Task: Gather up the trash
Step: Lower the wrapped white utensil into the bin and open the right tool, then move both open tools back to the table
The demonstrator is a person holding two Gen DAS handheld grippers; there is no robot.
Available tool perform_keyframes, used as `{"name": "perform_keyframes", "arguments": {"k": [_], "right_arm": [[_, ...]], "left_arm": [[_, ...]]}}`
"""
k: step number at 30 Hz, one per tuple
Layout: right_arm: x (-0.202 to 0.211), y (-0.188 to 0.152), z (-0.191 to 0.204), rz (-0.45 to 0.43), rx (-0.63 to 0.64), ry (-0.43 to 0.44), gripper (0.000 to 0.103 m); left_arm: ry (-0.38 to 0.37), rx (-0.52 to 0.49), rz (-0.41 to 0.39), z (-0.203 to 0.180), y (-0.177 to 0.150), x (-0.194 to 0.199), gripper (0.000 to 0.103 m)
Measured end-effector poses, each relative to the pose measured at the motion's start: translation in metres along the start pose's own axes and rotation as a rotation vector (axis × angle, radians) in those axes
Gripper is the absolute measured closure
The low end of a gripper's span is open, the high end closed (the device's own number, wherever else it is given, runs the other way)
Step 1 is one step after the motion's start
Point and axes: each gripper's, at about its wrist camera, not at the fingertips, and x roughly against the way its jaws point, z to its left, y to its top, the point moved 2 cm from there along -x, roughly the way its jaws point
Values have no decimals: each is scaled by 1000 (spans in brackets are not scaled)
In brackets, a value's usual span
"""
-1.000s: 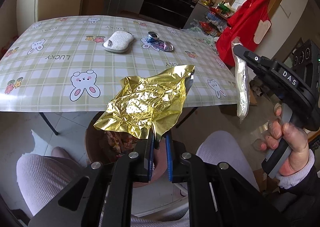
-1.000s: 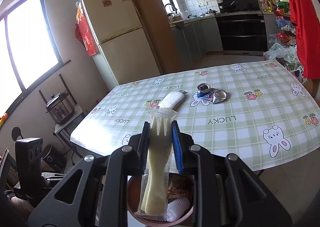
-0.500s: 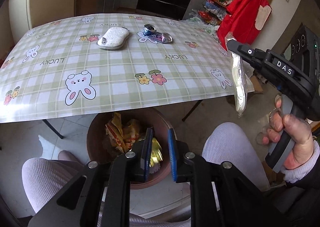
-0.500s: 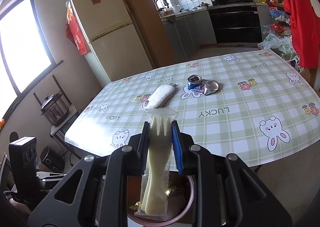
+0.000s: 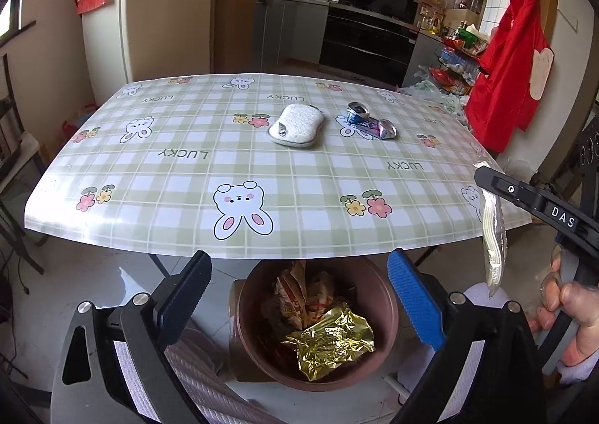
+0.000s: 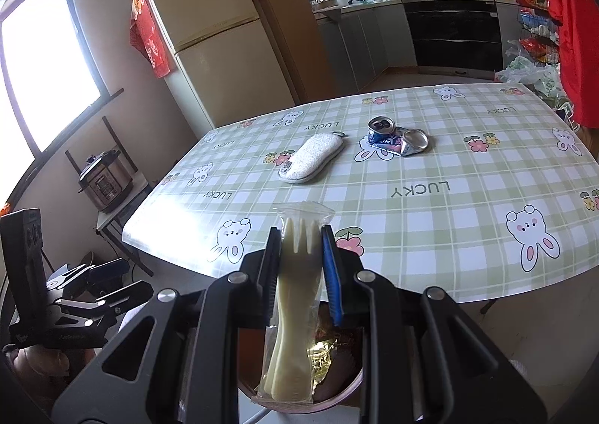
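Gold foil wrapper has left the left gripper since a second ago: then it was pinched above the bin, now it lies crumpled inside the brown bin at lower centre of the left view, on top of other wrappers. Left jaws now stand wide apart, empty, hovering over the bin mouth just below the table edge. Judgement: one piece delivered, left side free for the next pick.

Right gripper is clamped on the wrapped plastic fork, which hangs down with its lower end over the bin rim at bottom centre of the right view. Likely next to drop.

On the tablecloth, upper centre of both views: crushed can and white sponge pad, well apart from both grippers.
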Motion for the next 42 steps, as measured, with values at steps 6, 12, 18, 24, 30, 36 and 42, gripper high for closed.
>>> {"name": "perform_keyframes", "arguments": {"k": [6,12,18,24,30,36,42], "right_arm": [[-11,-2,12,37,25,11,78],[-12,-3,19,36,44,21,72],[-10,-2,30,32,86,37,72],[-3,1,17,-6,56,-24,45],[8,7,1,-72,29,-155,6],[8,2,-17,-70,-13,-213,6],[0,-4,-31,-47,-48,-229,6]], "left_arm": [[30,46,-26,15,1,2,10],[52,88,-42,29,2,4,9],[52,98,-47,31,2,5,9],[59,97,-55,31,2,7,9],[78,97,-61,34,2,8,9],[86,83,-50,34,4,3,9],[92,75,-48,32,12,-2,9]]}}
